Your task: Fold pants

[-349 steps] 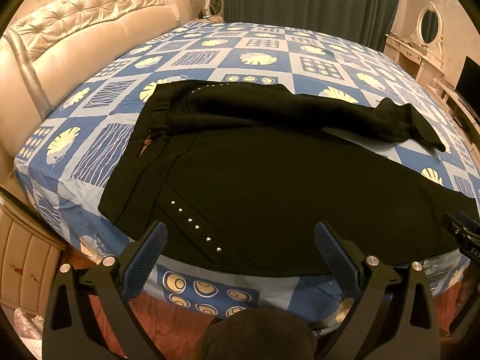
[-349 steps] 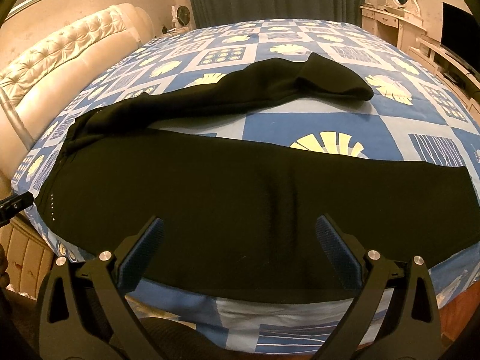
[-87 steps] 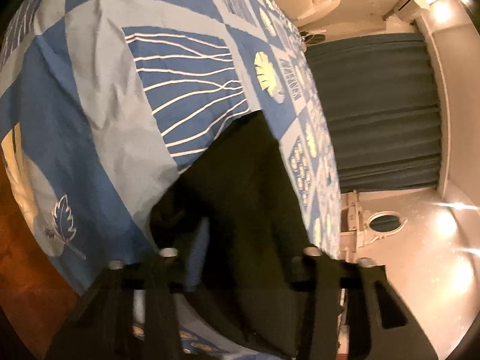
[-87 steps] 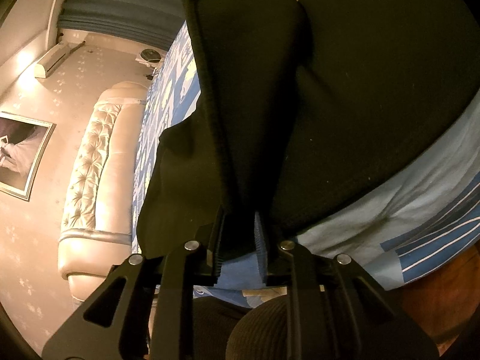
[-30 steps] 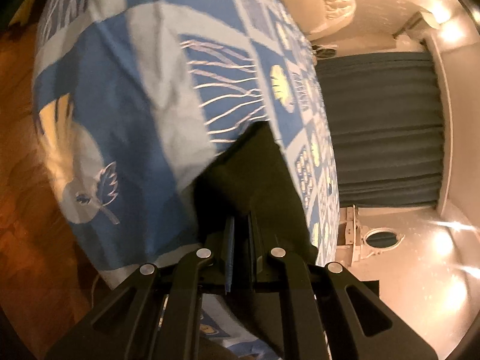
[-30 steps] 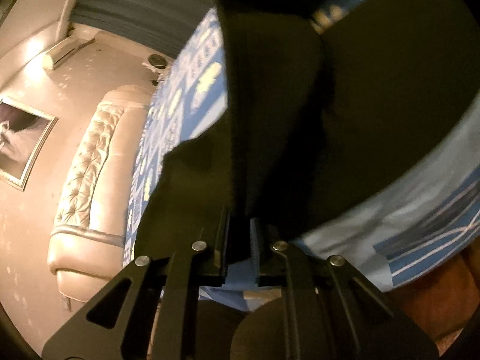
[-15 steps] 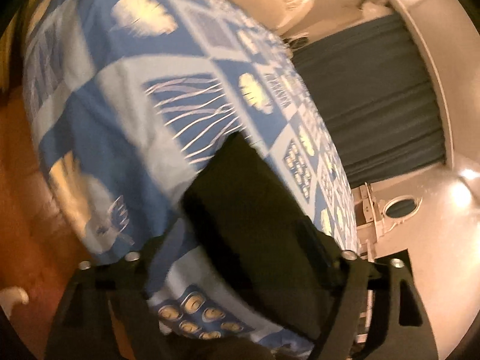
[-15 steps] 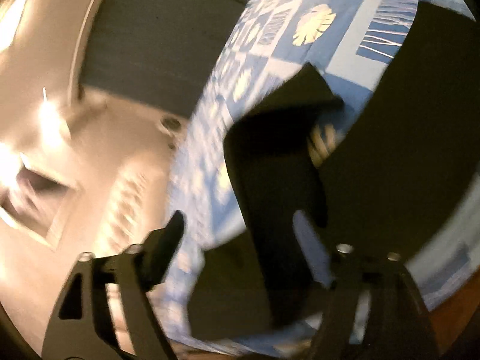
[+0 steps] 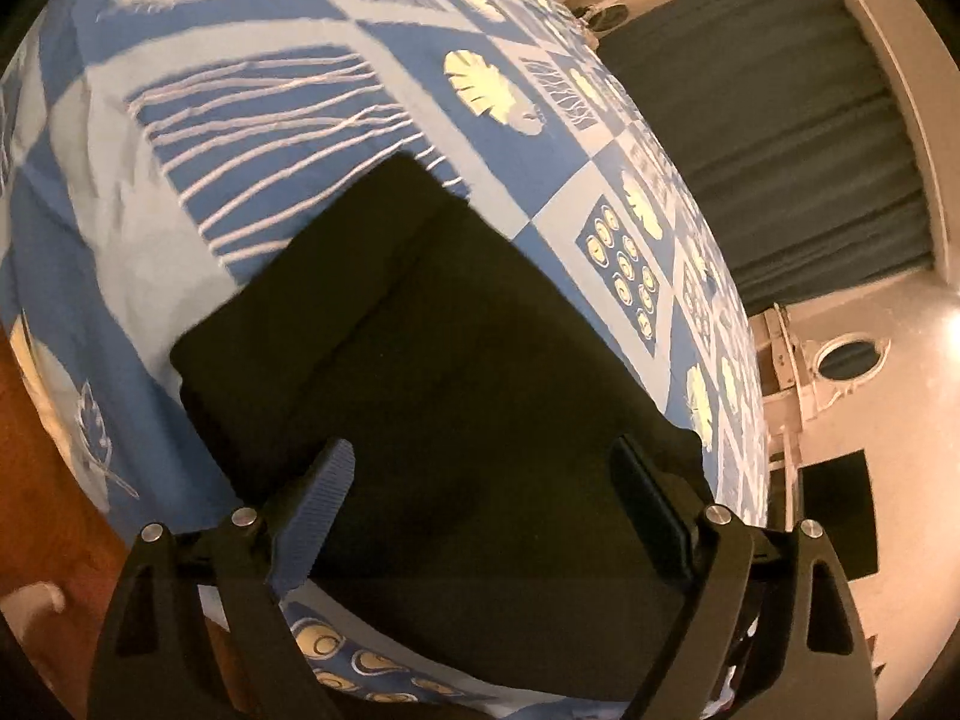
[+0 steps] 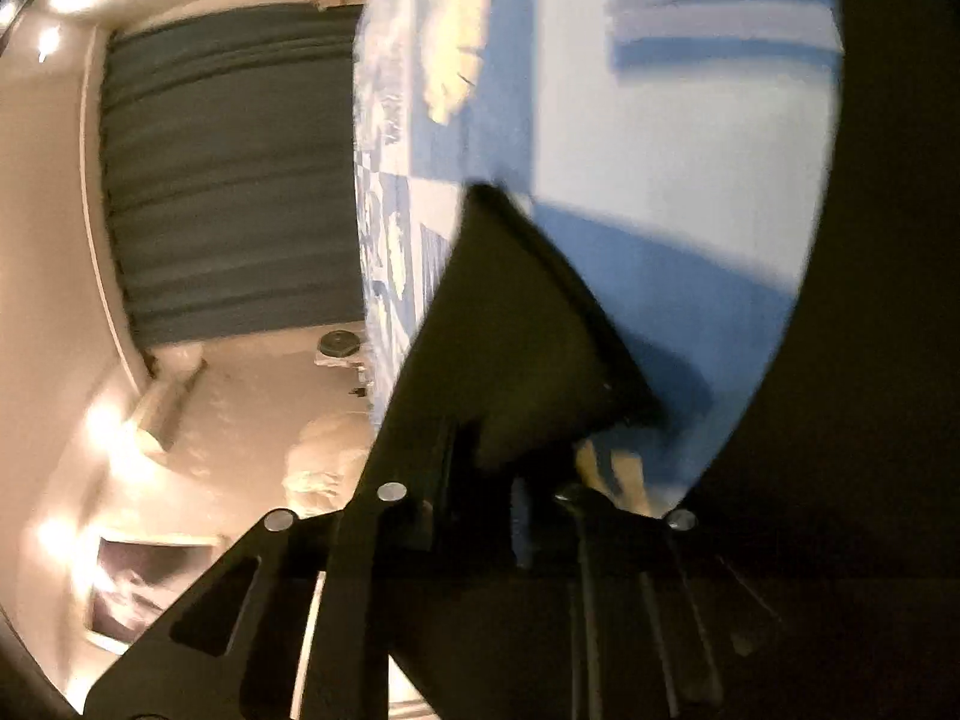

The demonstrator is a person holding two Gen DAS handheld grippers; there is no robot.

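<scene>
On blue patterned bed sheet (image 9: pixel 150 228): black soft cloth pants (image 9: pixel 456 360), partly folded. Left gripper (image 9: pixel 489 507) still spreading, nothing inside. Right gripper (image 10: pixel 516 498) pinches pants corner. Floppy, light, bends easily; grab edges or corners.

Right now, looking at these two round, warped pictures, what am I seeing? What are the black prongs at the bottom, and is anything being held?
No robot here: a person carries hand-held tongs in each hand, with a wide-angle camera on each looking along its two fingers. That lens bends the room.

The left camera shows black pants, already folded into a neat block, lying on a blue patterned bedspread. The left tongs are opening above the pants, pads clear of the cloth.

The right camera is tilted sideways and blurred. The right tongs are shut on a fold of black cloth, apparently part of the pants, lifted off the bedspread. A dark curtain hangs behind.
</scene>
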